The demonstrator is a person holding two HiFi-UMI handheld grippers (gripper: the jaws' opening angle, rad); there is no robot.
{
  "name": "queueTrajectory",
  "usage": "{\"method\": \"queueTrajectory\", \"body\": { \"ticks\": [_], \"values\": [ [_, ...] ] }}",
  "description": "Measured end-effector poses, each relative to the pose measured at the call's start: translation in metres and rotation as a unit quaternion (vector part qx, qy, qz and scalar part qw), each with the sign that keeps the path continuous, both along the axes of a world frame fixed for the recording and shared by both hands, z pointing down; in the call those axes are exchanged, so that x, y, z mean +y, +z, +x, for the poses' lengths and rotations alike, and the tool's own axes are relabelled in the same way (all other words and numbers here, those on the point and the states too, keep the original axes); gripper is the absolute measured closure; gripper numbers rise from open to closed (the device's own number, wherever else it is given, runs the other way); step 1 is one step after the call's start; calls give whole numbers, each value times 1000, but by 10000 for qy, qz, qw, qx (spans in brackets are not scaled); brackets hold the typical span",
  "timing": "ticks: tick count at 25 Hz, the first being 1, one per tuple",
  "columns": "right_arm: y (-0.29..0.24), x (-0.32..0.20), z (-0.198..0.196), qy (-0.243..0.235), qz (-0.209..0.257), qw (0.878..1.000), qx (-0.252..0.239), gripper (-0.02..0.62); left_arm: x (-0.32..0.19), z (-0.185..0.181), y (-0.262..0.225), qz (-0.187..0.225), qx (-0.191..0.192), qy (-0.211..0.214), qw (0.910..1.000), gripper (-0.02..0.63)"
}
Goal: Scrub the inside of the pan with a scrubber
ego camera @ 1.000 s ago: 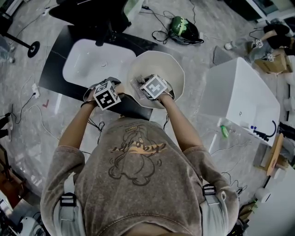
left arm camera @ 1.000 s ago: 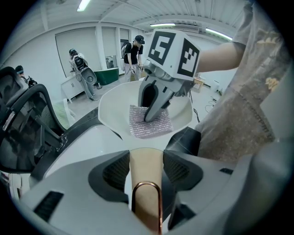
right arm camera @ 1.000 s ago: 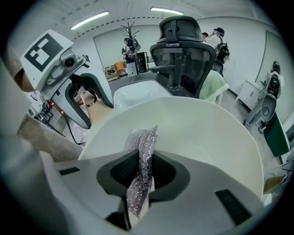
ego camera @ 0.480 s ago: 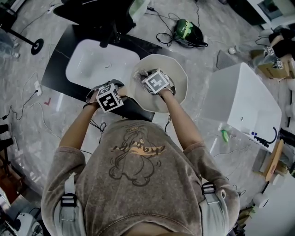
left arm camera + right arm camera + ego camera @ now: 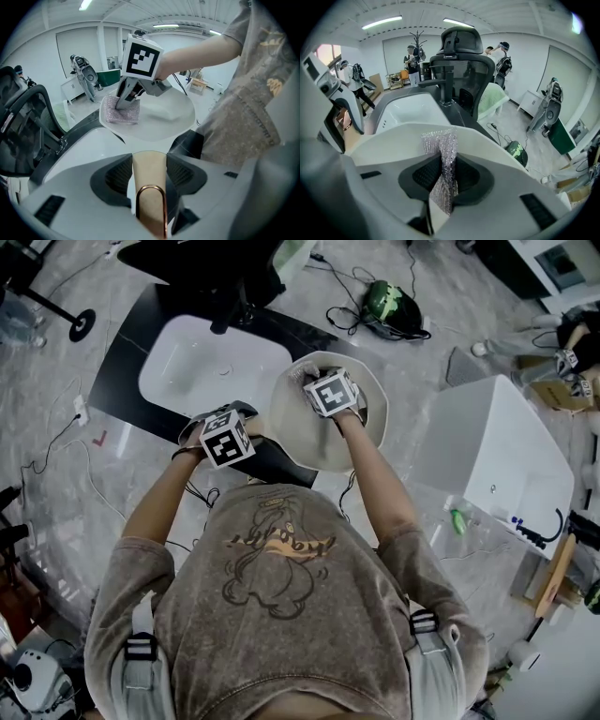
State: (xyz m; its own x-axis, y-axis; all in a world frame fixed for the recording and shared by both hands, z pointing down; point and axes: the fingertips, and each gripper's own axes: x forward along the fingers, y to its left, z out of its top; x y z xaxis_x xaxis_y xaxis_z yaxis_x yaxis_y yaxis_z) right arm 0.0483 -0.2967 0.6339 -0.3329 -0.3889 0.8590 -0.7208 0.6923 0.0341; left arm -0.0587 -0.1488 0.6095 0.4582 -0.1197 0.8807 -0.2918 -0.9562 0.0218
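Observation:
A white pan (image 5: 314, 446) rests on the black counter to the right of the sink. Its beige handle (image 5: 150, 187), which ends in a copper loop, lies between the jaws of my left gripper (image 5: 149, 164), and they are shut on it. In the head view my left gripper (image 5: 239, 432) is at the pan's near-left rim. My right gripper (image 5: 311, 381) reaches into the pan's far side, shut on a silvery mesh scrubber (image 5: 440, 145). From the left gripper view, the scrubber (image 5: 123, 111) presses against the pan's (image 5: 164, 119) inner wall near the far-left rim.
A white sink basin (image 5: 211, 362) is set in the black counter (image 5: 122, 367), with a dark faucet (image 5: 443, 86) behind it. A large white box (image 5: 487, 446) stands to the right. Cables and a green object (image 5: 389, 304) lie on the floor. A black chair (image 5: 461, 51) and people (image 5: 412, 58) are beyond.
My right gripper has slid the scrubber from the pan's middle toward its far side. The left gripper and the pan handle have stayed put.

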Motion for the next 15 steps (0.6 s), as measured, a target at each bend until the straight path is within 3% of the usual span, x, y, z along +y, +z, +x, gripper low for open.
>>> {"method": "queueTrajectory", "body": {
  "ticks": [6, 10, 15],
  "values": [
    [-2, -19, 33, 580, 326, 9976, 207, 511, 1, -2, -1, -9, -3, 10, 10000, 364],
    [-9, -37, 46, 728, 706, 9947, 175, 511, -1, -3, 1, -19, -1, 7, 10000, 364],
    [-5, -33, 75, 1036, 643, 9916, 440, 509, 1, -2, 0, -14, -5, -9, 10000, 364]
  ]
}}
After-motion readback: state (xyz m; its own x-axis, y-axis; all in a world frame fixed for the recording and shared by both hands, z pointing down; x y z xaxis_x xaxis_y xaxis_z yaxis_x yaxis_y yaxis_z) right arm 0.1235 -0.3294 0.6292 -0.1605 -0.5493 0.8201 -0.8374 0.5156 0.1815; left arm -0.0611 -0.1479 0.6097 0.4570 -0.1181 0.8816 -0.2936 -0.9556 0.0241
